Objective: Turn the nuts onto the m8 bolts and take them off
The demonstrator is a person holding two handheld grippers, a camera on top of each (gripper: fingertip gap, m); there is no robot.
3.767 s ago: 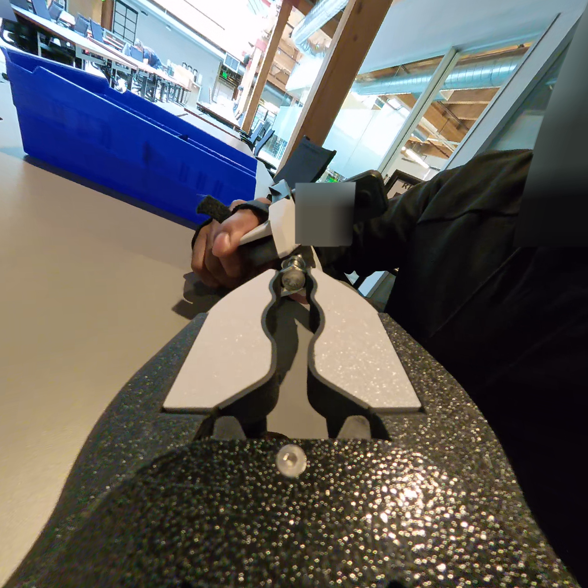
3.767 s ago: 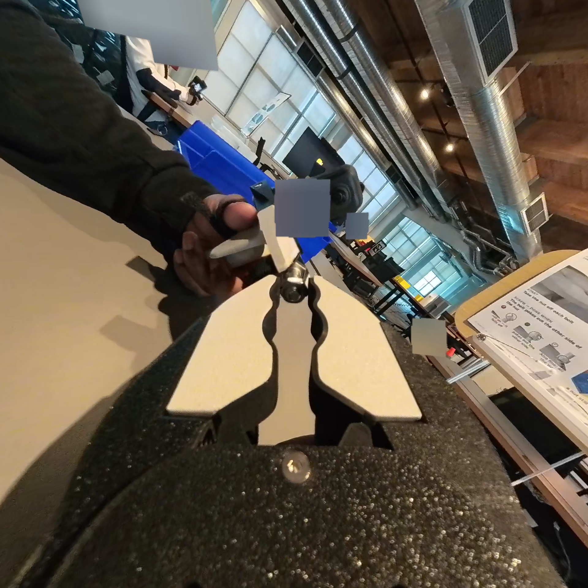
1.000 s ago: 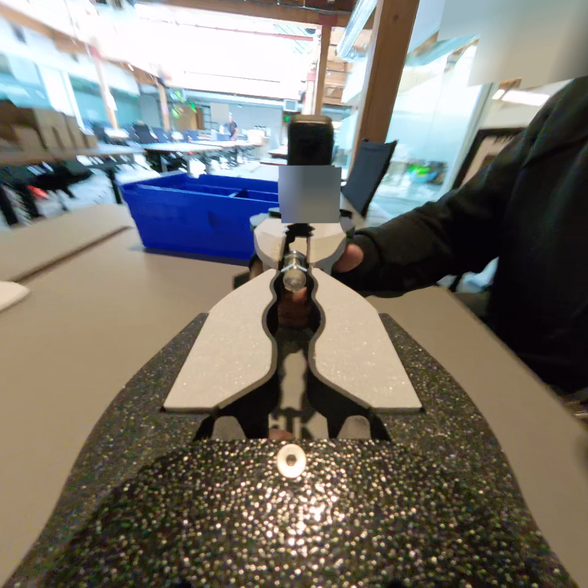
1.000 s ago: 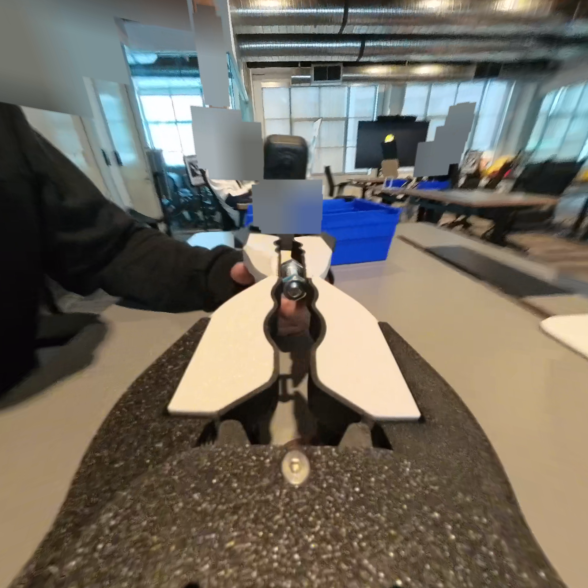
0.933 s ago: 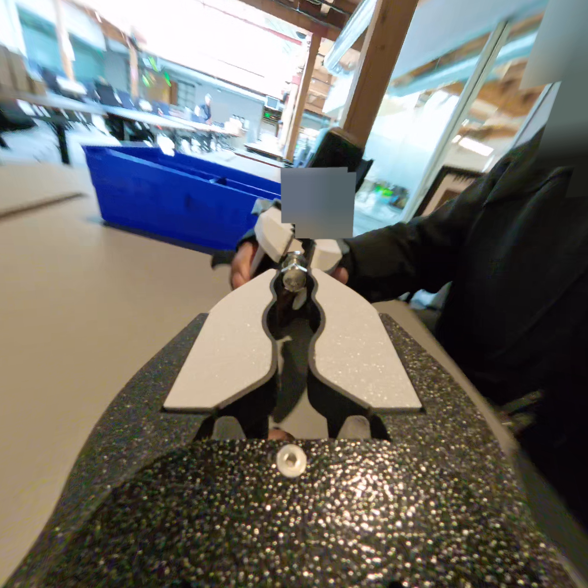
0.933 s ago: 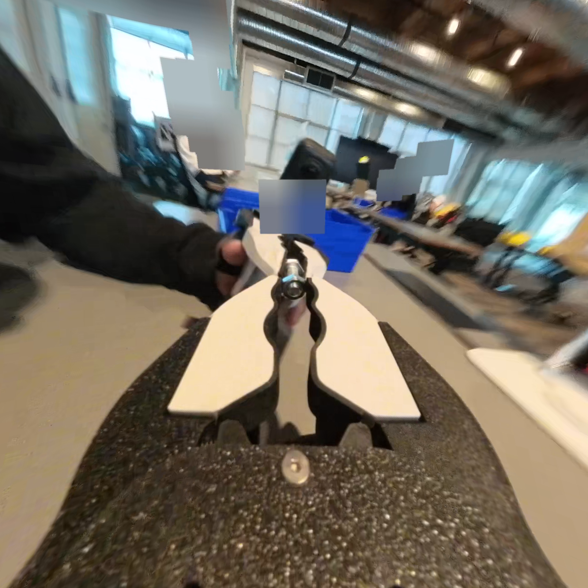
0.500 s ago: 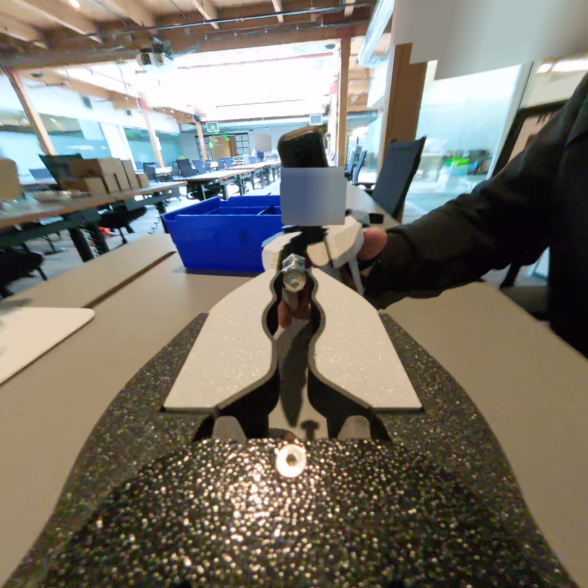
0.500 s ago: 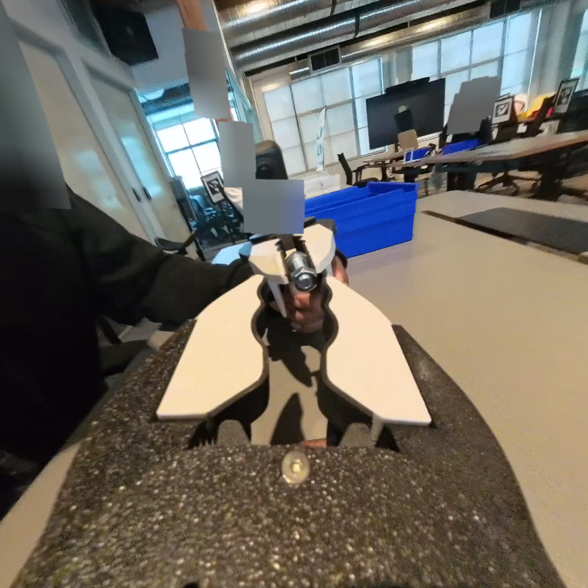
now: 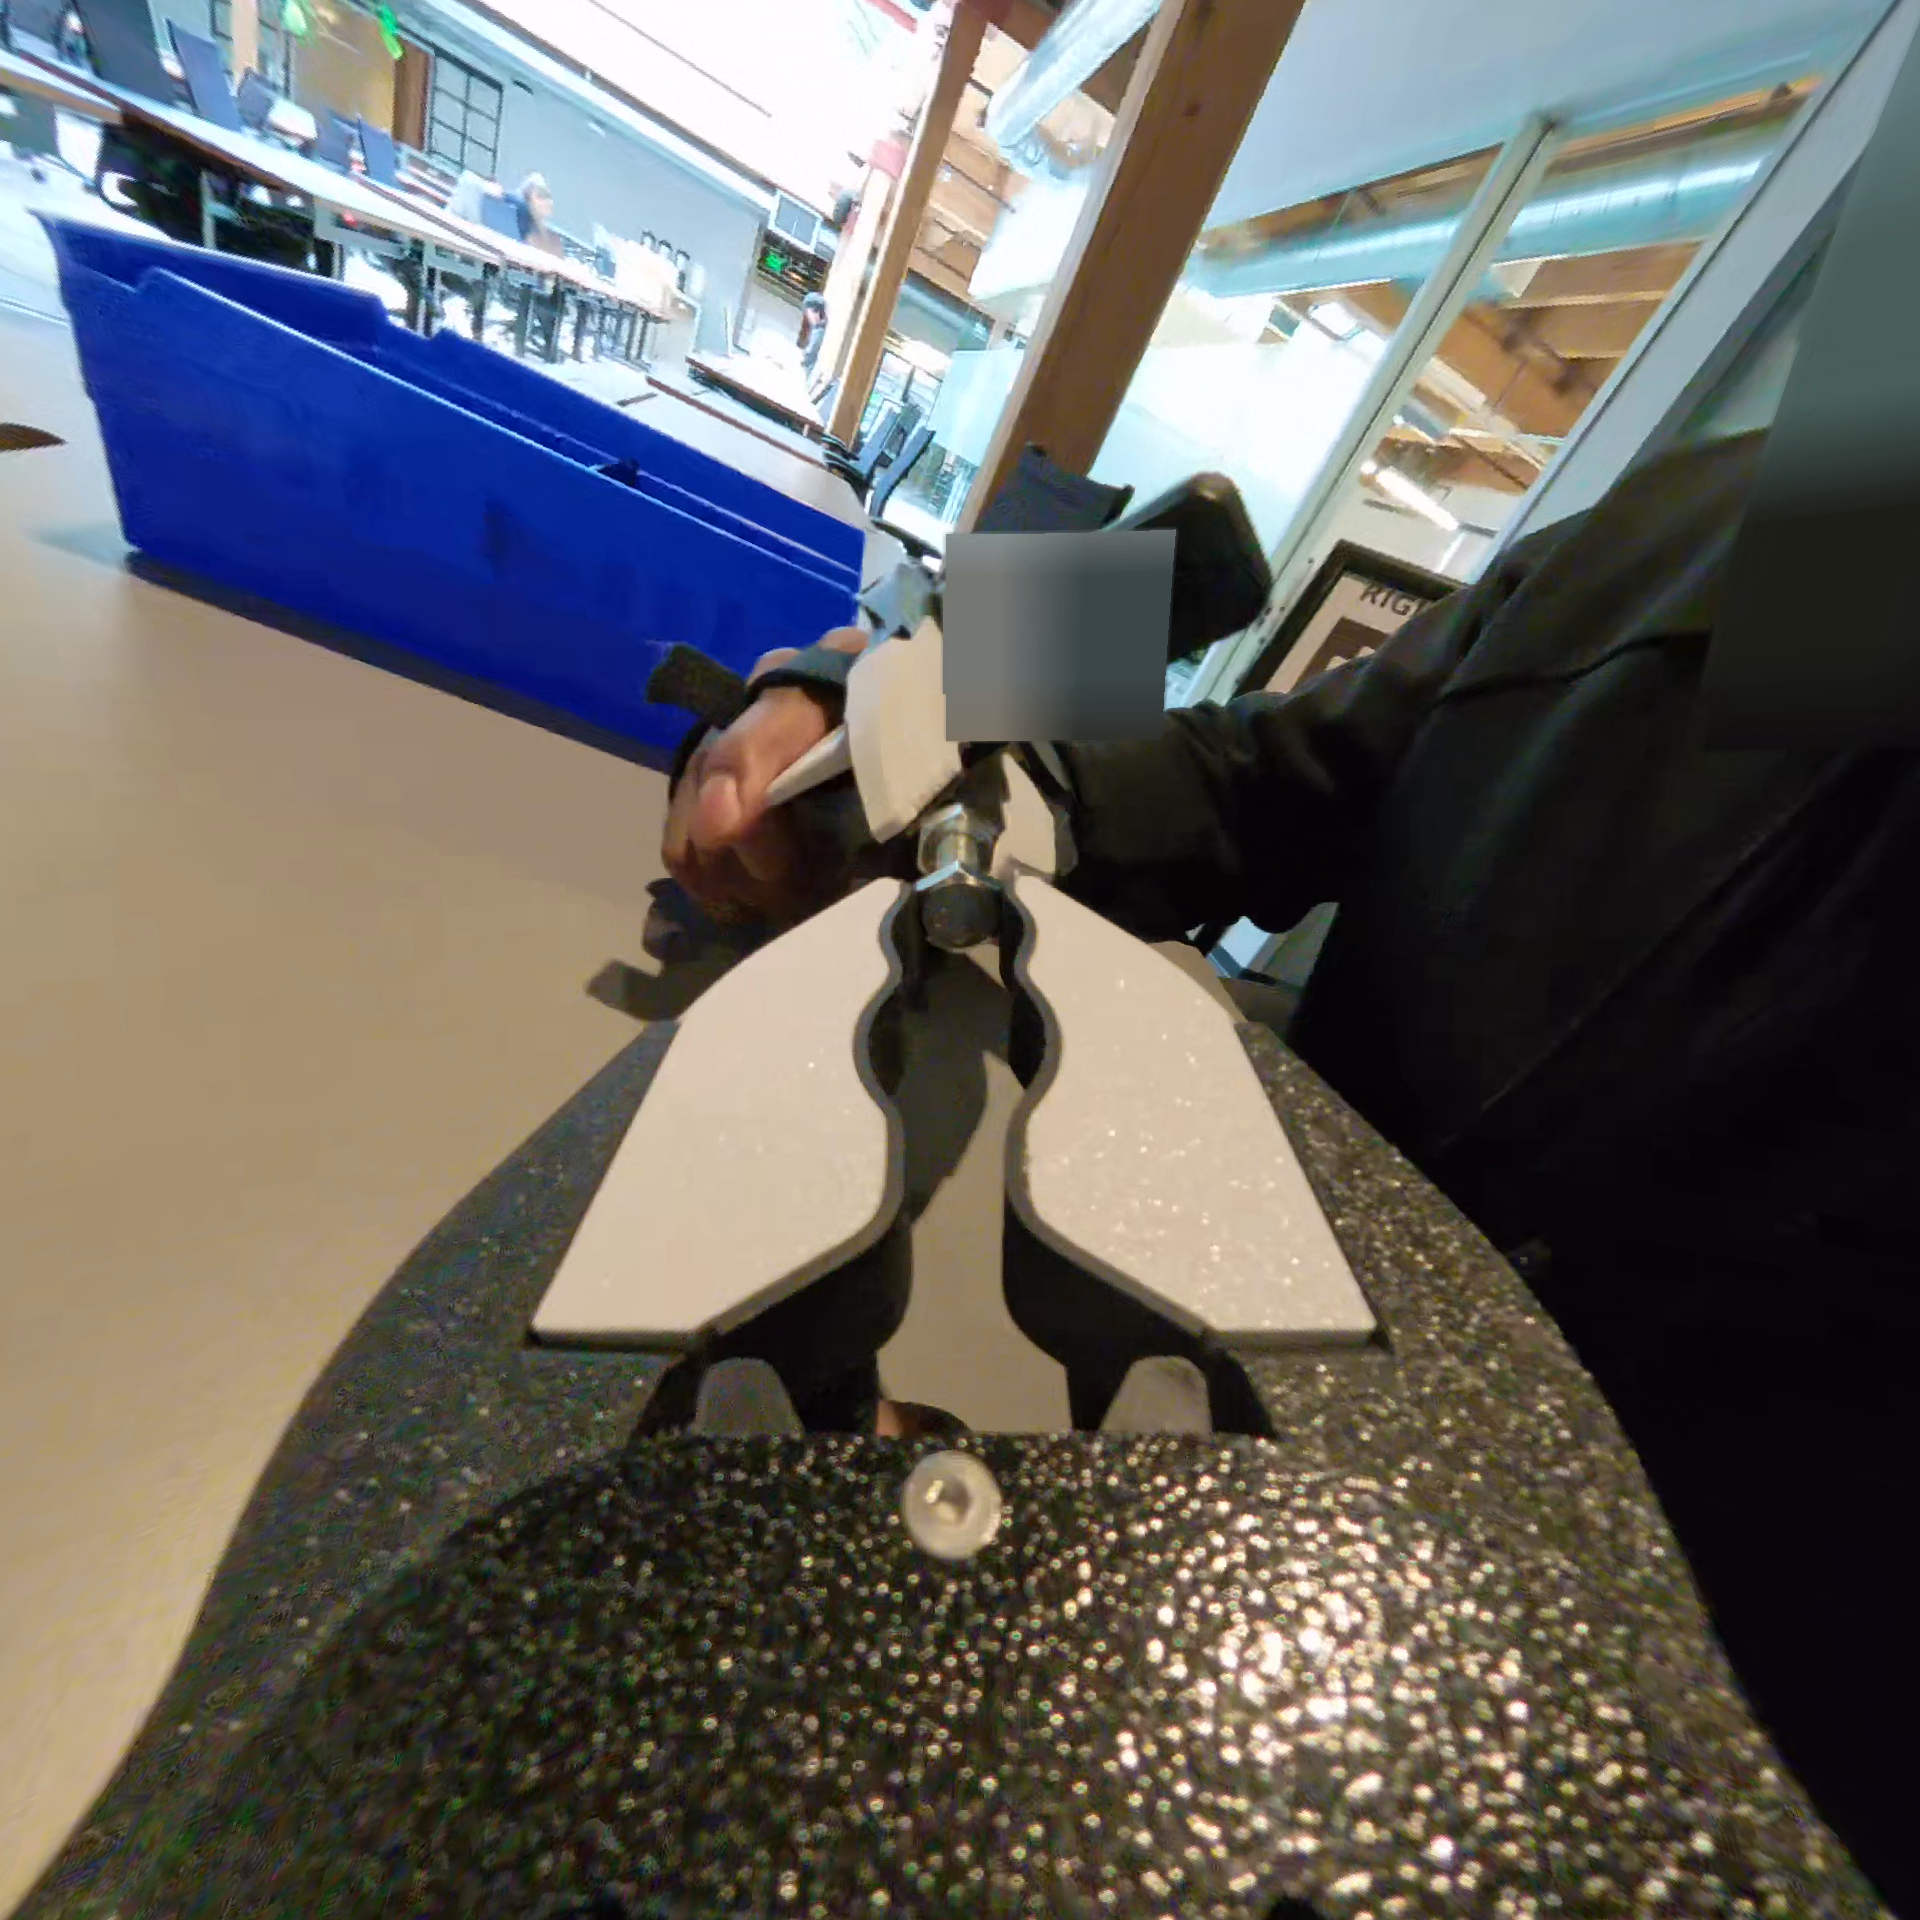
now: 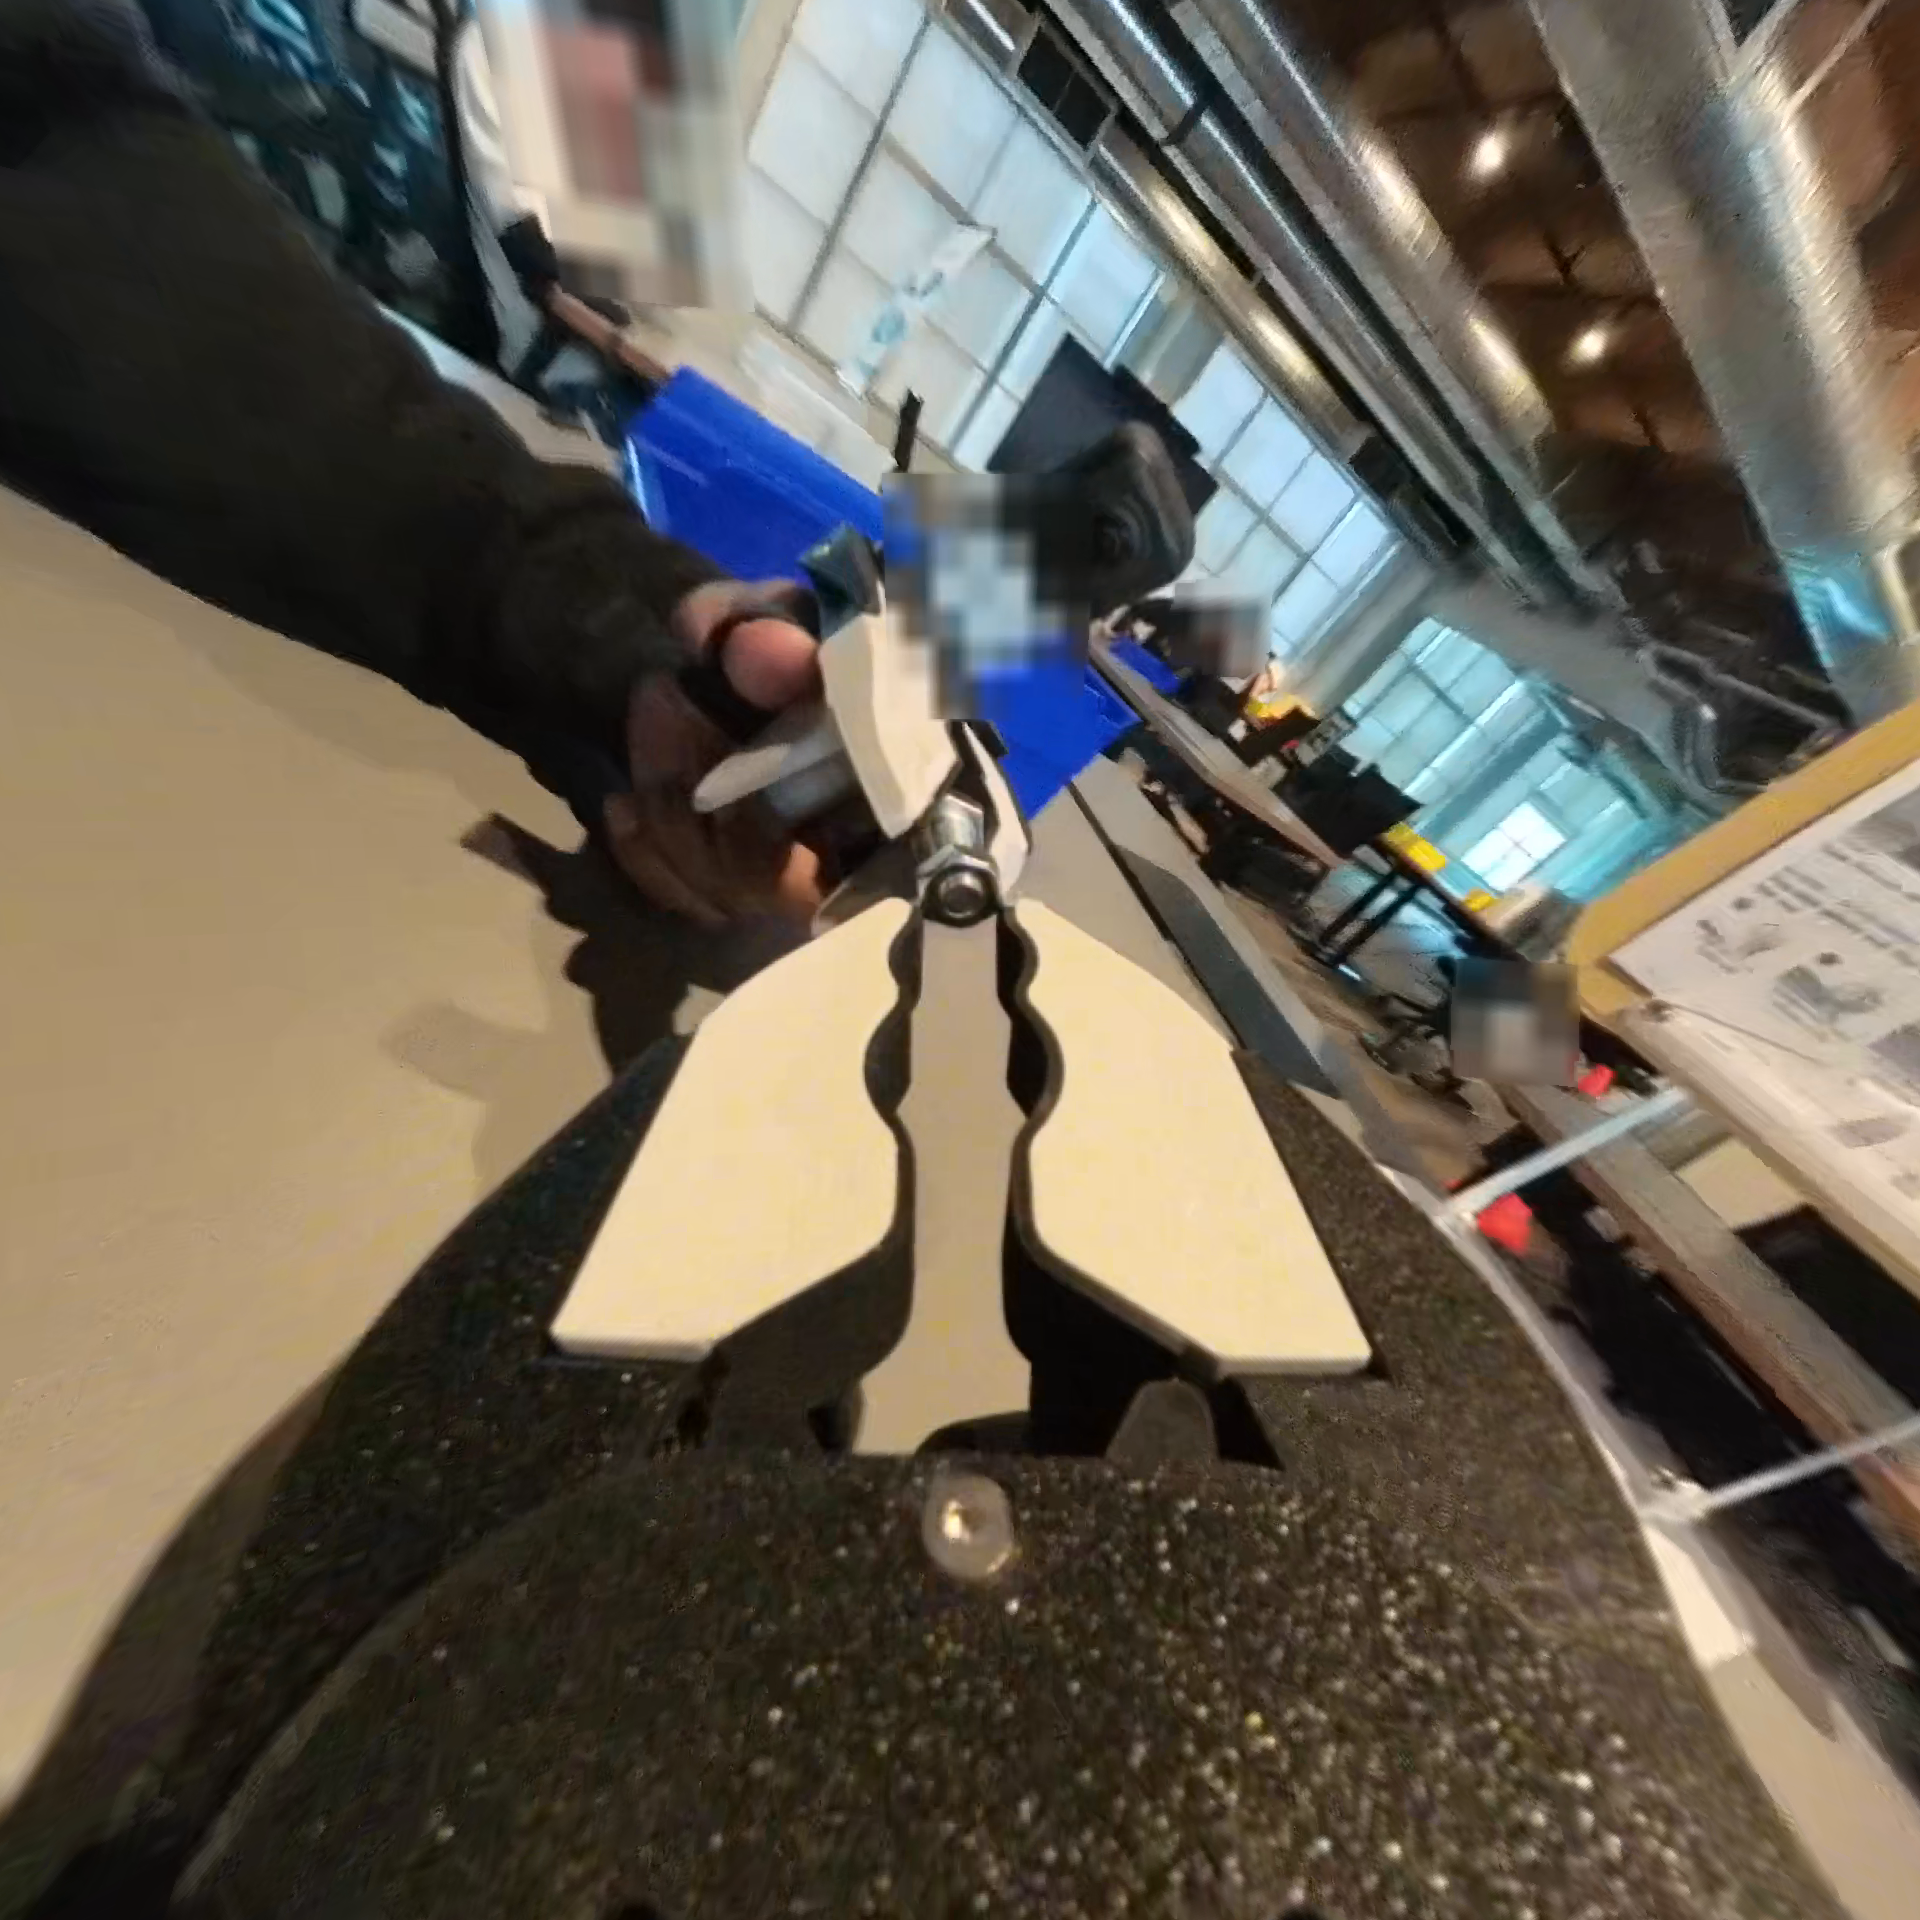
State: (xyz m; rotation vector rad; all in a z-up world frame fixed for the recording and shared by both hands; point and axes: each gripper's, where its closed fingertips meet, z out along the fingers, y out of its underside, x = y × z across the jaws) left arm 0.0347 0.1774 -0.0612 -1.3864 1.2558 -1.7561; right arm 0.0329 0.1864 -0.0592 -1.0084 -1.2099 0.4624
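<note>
Both grippers have rolled over sideways since half a second ago, above the table (image 9: pixel 260 987) in front of the blue bin (image 9: pixel 416 499). The left gripper (image 9: pixel 958 920) stays clamped on the bolt (image 9: pixel 958 914) head, while the right gripper (image 10: pixel 961 899) pinches the nut (image 10: pixel 951 862) end again. Looks like another turn of the thread, though I can't tell which way.

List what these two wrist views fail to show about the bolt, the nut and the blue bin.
- Bolt shank: left wrist view, hidden inside the far right gripper.
- Nut: right wrist view, motion blur hides how far it is threaded.
- Blue bin contents: both views, its wall hides them.
</note>
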